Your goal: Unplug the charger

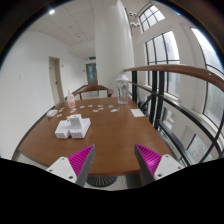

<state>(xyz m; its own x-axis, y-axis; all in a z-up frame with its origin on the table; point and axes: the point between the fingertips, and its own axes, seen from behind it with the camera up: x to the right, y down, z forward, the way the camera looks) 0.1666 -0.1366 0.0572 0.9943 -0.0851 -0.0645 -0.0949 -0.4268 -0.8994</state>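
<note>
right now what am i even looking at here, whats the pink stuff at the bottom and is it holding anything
This is one picture, taken by a wide-angle camera riding on a hand-held two-finger gripper that a person carries; there is no robot arm. The pink shapes are the pads on the inner faces of its two fingers. They stand apart with nothing between them, so nothing is held. Beyond the fingers lies a brown wooden table. On it sit white blocks, possibly chargers, though I cannot tell. At the far end stands a clear container, with chairs behind. Large windows line one side of the room.
</note>
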